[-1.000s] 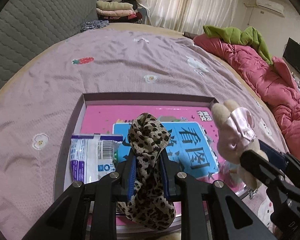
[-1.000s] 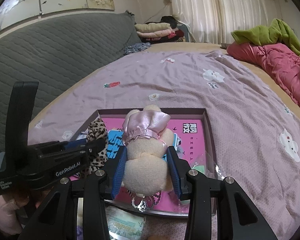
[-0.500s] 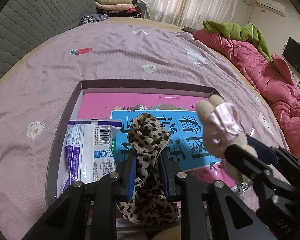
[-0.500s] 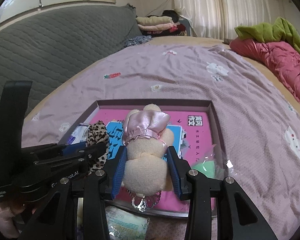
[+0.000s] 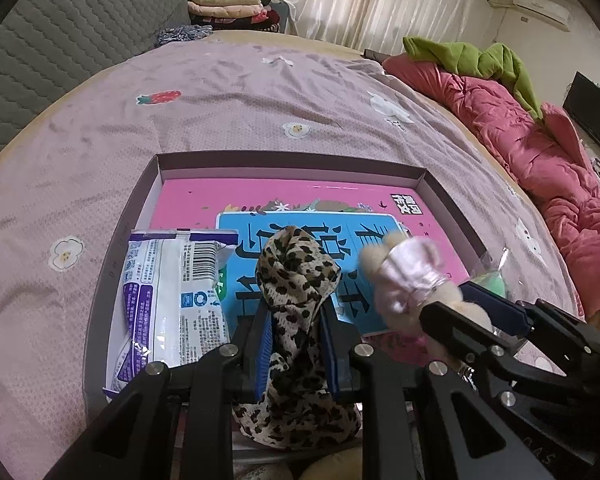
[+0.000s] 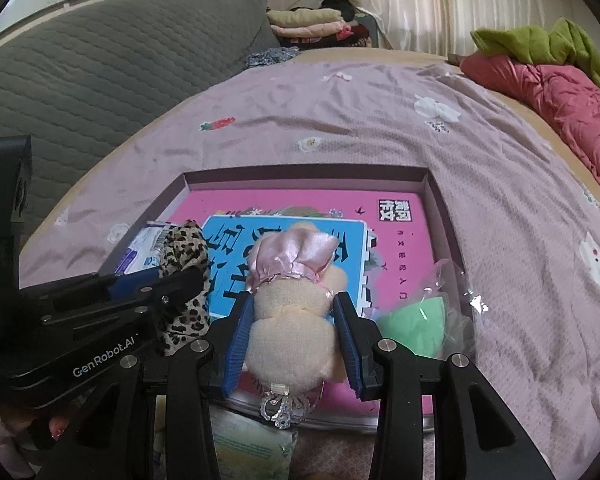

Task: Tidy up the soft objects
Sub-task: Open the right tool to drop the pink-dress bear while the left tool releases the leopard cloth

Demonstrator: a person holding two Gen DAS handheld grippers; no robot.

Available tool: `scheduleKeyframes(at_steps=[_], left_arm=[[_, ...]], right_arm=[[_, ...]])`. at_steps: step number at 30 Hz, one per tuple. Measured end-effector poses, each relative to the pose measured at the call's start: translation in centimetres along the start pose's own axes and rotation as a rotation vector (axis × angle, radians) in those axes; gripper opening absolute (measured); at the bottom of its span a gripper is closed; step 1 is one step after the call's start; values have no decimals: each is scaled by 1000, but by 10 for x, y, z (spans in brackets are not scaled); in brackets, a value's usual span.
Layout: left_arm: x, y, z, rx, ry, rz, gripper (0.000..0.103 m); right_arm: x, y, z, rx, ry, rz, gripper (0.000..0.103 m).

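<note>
My left gripper (image 5: pixel 296 320) is shut on a leopard-print cloth (image 5: pixel 296 280), which hangs over the near part of a shallow box (image 5: pixel 292 160) on the bed. My right gripper (image 6: pixel 294 312) is shut on a small beige plush toy (image 6: pixel 290 336) with a pink satin dress, held just to the right of the cloth. In the right wrist view the leopard cloth (image 6: pixel 186 248) and the left gripper (image 6: pixel 168 276) show at the left; in the left wrist view the plush toy (image 5: pixel 410 276) and the right gripper (image 5: pixel 460 304) show at the right.
The box holds a pink and blue book (image 5: pixel 300 200), a white and purple packet (image 5: pixel 168 296) at its left and a green item in clear wrap (image 6: pixel 420 328) at its right. A mauve bedspread (image 5: pixel 220 92) lies all around; a red quilt (image 5: pixel 540 152) bounds the right side.
Both grippers have come lower and closer over the box, each still gripping its item. The box, packet and book now show larger, and the green wrapped item has come into view.
</note>
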State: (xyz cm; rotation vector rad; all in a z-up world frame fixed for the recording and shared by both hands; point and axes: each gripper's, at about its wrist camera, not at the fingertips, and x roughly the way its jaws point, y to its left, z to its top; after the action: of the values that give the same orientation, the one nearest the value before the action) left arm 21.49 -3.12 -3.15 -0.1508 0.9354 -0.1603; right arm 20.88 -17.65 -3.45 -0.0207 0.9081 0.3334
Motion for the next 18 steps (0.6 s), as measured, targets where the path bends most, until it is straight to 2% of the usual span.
scheduleKeyframes(at_steps=[14,18], left_arm=[[4,-3,-2,9,21,-2,22],[4,-2,-2,9,20,-2,22]], right_arm=[[6,-1,-2,-3,18,-21,44],[5,-2,-1,2,24,-18,50]])
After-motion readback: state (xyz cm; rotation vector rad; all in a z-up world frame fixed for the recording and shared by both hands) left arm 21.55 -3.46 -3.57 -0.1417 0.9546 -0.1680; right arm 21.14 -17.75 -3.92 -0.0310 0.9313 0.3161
